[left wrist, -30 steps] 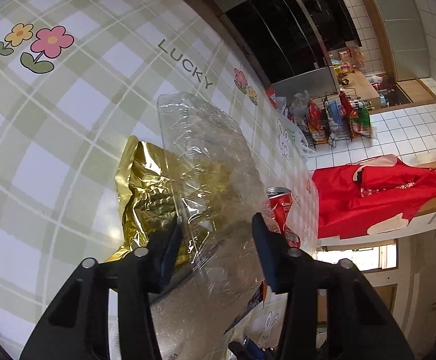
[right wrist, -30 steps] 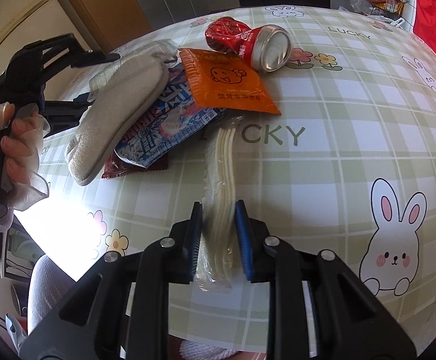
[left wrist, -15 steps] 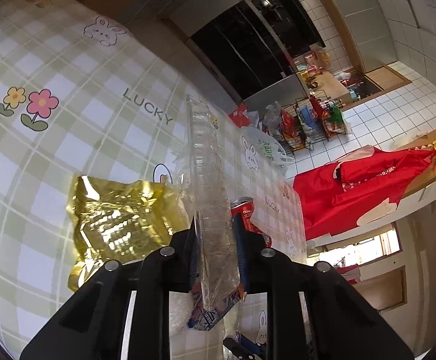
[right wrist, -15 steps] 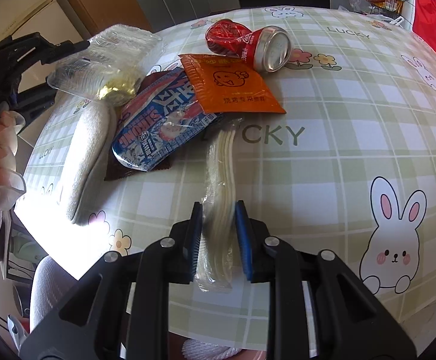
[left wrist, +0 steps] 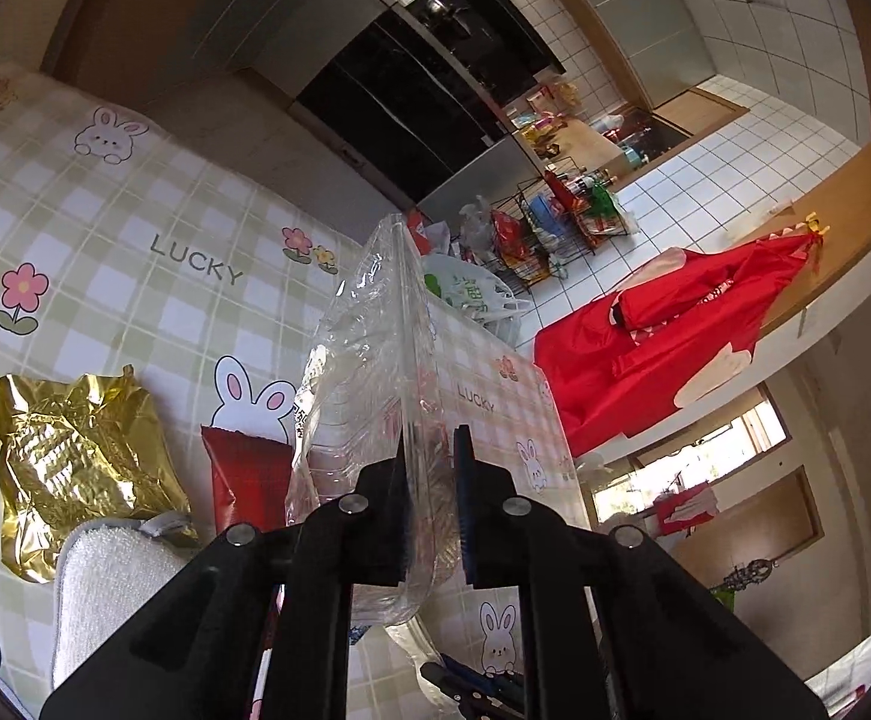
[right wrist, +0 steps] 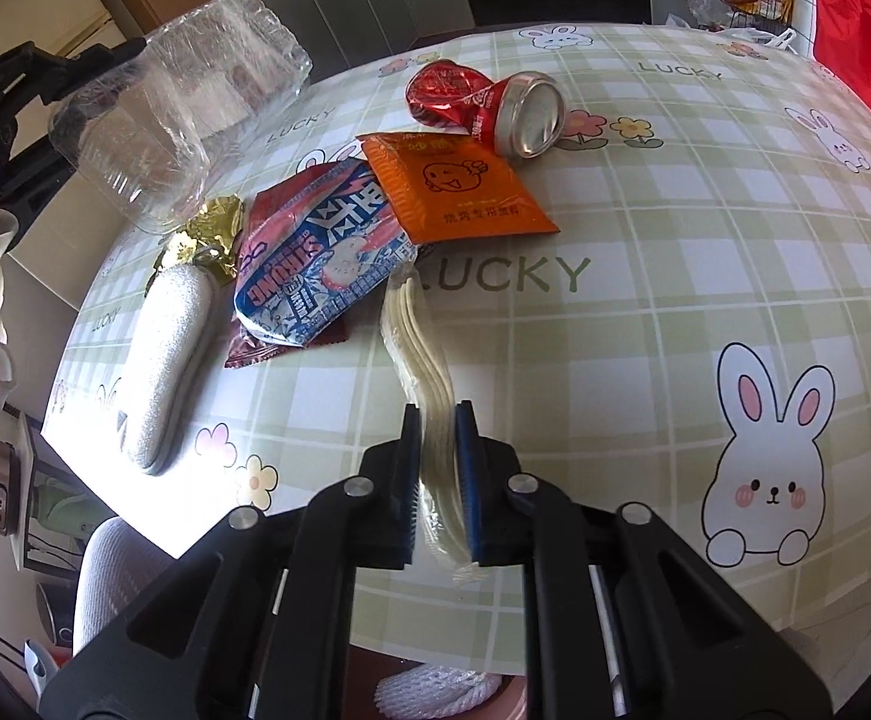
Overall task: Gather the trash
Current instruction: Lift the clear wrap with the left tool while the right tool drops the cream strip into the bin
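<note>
My left hand-held gripper (left wrist: 429,516) is clamped on a crushed clear plastic container (left wrist: 375,372), held in the air above the worktop (right wrist: 705,252). My right hand-held gripper (right wrist: 440,474) is closing on a clear-wrapped bundle of pale sticks (right wrist: 420,336) lying on the worktop, just beside a blue snack wrapper (right wrist: 315,276), an orange sachet (right wrist: 453,186) and a crushed red can (right wrist: 489,105).

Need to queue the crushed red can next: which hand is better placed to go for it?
Right, though neither is free. The right gripper is closing on the packet of pale sticks, the can just ahead. The left gripper holds the clear container aloft.
</note>
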`<control>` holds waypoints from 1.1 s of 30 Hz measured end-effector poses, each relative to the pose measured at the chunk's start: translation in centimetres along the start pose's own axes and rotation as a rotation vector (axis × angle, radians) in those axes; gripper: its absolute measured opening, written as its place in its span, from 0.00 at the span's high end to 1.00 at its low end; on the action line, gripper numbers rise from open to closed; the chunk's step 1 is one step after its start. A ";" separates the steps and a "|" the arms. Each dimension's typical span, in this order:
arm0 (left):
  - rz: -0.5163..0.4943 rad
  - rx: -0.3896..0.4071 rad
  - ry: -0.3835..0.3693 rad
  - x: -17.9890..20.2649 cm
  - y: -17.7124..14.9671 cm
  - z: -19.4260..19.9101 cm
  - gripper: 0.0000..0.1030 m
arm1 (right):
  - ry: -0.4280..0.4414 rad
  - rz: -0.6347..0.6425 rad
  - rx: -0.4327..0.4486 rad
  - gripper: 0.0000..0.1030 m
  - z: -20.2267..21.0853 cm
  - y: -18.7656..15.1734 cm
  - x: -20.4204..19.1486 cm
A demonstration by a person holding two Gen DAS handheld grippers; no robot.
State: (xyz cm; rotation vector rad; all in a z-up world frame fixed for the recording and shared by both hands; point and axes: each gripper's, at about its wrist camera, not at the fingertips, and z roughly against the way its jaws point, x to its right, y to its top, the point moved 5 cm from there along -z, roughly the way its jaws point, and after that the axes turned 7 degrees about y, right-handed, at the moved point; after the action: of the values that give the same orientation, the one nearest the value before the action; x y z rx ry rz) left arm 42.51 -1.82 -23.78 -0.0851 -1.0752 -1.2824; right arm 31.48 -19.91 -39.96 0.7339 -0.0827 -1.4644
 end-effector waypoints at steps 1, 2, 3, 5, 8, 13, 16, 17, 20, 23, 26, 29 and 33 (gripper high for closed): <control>-0.011 0.004 -0.002 0.4 -0.1 0.3 0.88 | 0.001 -0.003 0.010 0.86 0.4 0.1 0.0; -0.026 0.010 -0.002 0.9 -0.1 0.7 0.88 | 0.001 -0.006 0.019 0.86 0.7 0.1 0.0; -0.042 0.017 0.000 1.2 -0.1 1.1 0.88 | 0.002 -0.010 0.026 0.86 1.0 0.2 0.1; -0.075 0.035 0.007 2.0 -0.2 1.9 0.88 | 0.001 -0.018 0.045 0.86 1.7 0.4 0.3; -0.113 0.054 0.009 3.0 -0.7 3.2 0.88 | 0.001 -0.025 0.066 0.86 2.8 0.5 0.5; -0.175 0.085 0.033 4.1 -1.9 5.4 0.88 | 0.010 -0.031 0.118 0.86 5.2 1.1 0.3; -0.193 0.106 0.037 4.5 -3.0 7.1 0.88 | 0.024 -0.023 0.159 0.86 7.1 1.3 -0.3; -0.188 0.114 0.030 4.6 -3.4 7.8 0.88 | 0.037 -0.017 0.178 0.86 7.8 1.5 -0.7; -0.184 0.134 0.013 4.8 -5.3 10.2 0.88 | 0.065 0.008 0.224 0.86 10.0 1.6 -1.8; -0.187 0.156 0.013 4.8 -7.4 12.9 0.88 | 0.083 0.034 0.252 0.86 11.8 1.2 -3.1; -0.169 0.180 0.012 4.6 -8.9 15.6 0.88 | 0.095 0.062 0.271 0.86 13.6 0.6 -4.5; -0.168 0.218 0.022 4.5 -10.2 18.3 0.88 | 0.105 0.097 0.288 0.86 15.4 -0.2 -5.9; -0.163 0.249 0.037 4.3 -11.4 21.0 0.88 | 0.116 0.140 0.291 0.86 17.5 -1.5 -7.6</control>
State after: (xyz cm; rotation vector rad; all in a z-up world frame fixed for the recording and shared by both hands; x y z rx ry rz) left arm 20.43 3.52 -15.09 0.2177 -1.2206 -1.2785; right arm 20.72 -19.82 -24.18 1.0272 -0.2576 -1.2868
